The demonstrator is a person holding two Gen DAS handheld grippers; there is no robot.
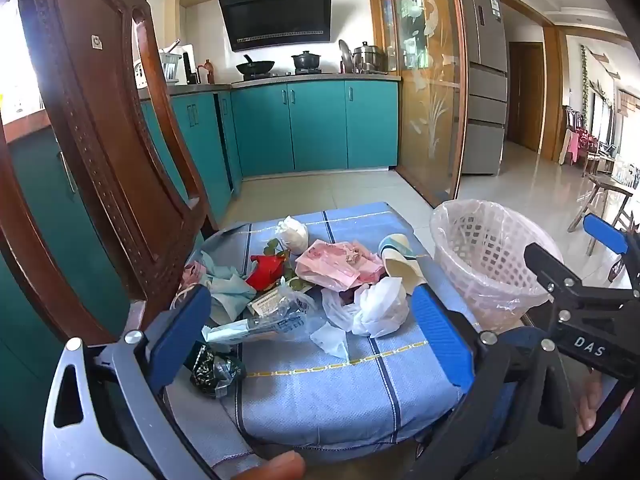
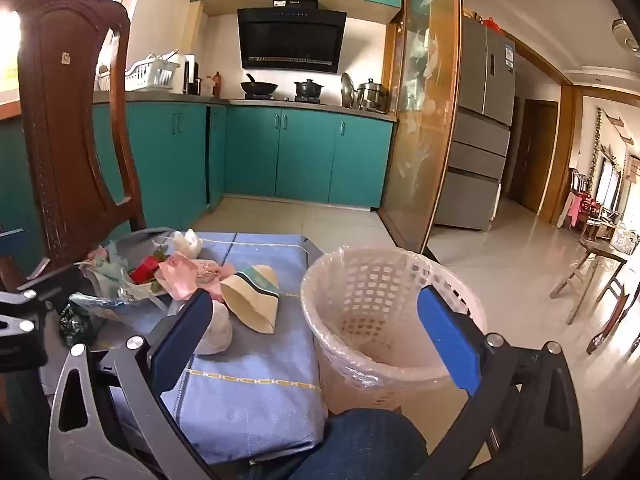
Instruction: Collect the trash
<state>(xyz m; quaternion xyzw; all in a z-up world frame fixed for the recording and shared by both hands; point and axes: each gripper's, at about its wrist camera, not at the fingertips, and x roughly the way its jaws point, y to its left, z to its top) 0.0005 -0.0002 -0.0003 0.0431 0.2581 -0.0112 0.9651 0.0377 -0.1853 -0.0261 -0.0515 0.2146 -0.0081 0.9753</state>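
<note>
So there's a blue checked cloth [image 1: 320, 392] covering the surface mid-frame, white lined basket [image 2: 384, 320] just off its right edge. Trash pile [image 1: 304, 288] sits at centre of the cloth. Left gripper [image 1: 312, 336] and right gripper [image 2: 316, 332] both hang wide open, nothing in either.

White letters "DAS" on the black body of the right gripper [image 1: 576, 276] at the right edge of the left wrist view — small print on the range hood [image 1: 275, 16], fridge sticker [image 1: 495, 7] and clear wrapper [image 1: 280, 312], all too small to read
</note>
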